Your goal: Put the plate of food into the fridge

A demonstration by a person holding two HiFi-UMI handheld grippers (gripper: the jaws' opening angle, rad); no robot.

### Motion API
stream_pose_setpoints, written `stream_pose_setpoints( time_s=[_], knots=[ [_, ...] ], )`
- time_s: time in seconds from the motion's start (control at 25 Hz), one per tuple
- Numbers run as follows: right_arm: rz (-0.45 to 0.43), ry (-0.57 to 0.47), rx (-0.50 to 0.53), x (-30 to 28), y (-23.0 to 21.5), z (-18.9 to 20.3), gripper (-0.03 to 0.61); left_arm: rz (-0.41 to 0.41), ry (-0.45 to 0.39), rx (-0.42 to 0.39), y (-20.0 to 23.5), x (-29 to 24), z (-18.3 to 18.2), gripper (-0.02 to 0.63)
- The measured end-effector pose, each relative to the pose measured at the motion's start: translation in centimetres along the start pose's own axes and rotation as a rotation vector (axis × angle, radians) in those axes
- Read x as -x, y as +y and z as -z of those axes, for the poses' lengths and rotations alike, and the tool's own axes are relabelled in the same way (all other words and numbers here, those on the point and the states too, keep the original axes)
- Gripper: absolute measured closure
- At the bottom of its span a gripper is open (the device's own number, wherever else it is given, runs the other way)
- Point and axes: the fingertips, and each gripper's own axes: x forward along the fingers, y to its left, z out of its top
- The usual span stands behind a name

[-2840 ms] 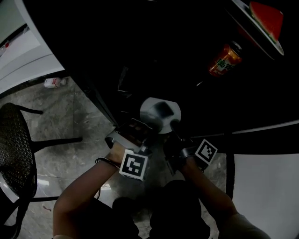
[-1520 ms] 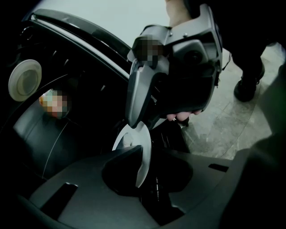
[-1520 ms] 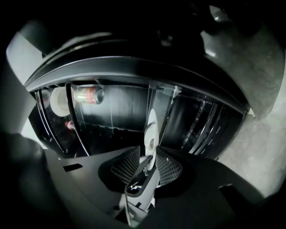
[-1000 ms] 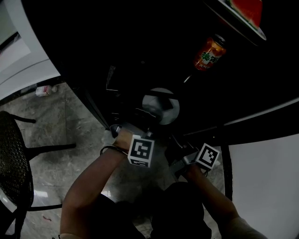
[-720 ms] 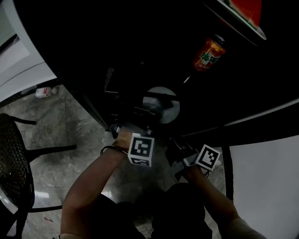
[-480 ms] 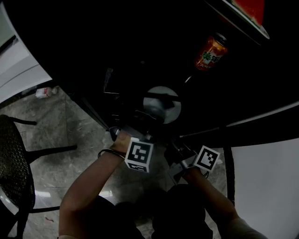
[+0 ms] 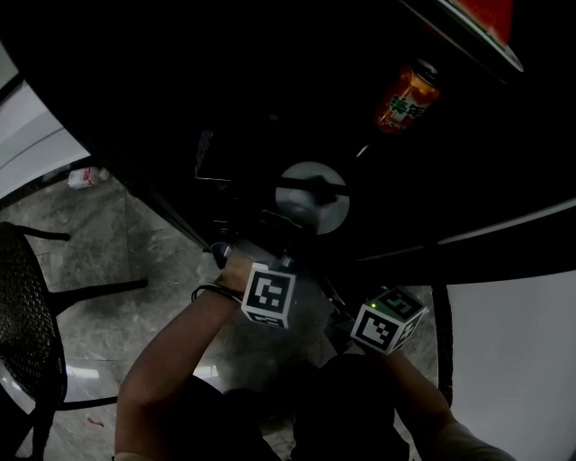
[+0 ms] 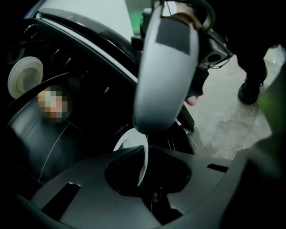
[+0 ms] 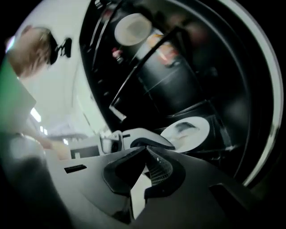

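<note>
The white plate (image 7: 315, 200) with a dark smear of food lies low inside the dark fridge; the right gripper view shows it too (image 9: 190, 134). My left gripper (image 7: 286, 223) reaches in to the plate's near edge. Its jaws are closing, and in the left gripper view the thin white plate rim (image 8: 144, 156) stands between their tips (image 8: 144, 150), which press on it. My right gripper (image 9: 145, 152) is shut and holds nothing. Its marker cube (image 7: 387, 324) is drawn back toward my body, apart from the plate.
An orange drink can (image 7: 407, 94) and a plate with watermelon (image 7: 490, 18) sit higher in the fridge. A black chair (image 7: 27, 333) and a small bottle (image 7: 83, 176) stand on the marble floor at the left. A white panel (image 7: 513, 360) is at the right.
The right gripper has let go of the plate and pulled back toward me, its cube turning. The left gripper has stayed at the plate, which sits a little deeper in the fridge.
</note>
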Motion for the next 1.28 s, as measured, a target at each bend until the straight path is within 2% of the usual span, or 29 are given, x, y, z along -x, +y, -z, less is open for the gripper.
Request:
stream_pose_setpoints(
  time_s=[0.12, 0.32, 0.48, 0.68, 1.0, 1.28],
  knots=[
    [0.062, 0.022, 0.156, 0.6, -0.1, 0.0, 0.555, -0.005, -0.004, 0.006, 0.2, -0.2, 0.1, 0.575],
    [0.154, -0.017, 0.398, 1.6, 0.2, -1.6, 0.555, -0.008, 0.003, 0.019, 0.5, -0.5, 0.2, 0.575],
    [0.192, -0.037, 0.488, 1.8, 0.3, -2.3, 0.554, 0.0, -0.007, 0.031, 0.7, -0.5, 0.2, 0.577],
    [0.22, -0.042, 0.515, 2.4, 0.2, -2.7, 0.554, 0.022, -0.003, 0.048, 1.0, -0.6, 0.2, 0.577],
    [0.221, -0.049, 0.46, 3.0, -0.8, -1.9, 0.554, 0.013, -0.047, 0.092, 1.5, 1.0, -0.3, 0.572],
    [0.204, -0.044, 0.466, 2.9, -0.4, -1.6, 0.554, 0.006, 0.002, 0.068, 1.3, 0.2, 0.6, 0.595]
  ],
)
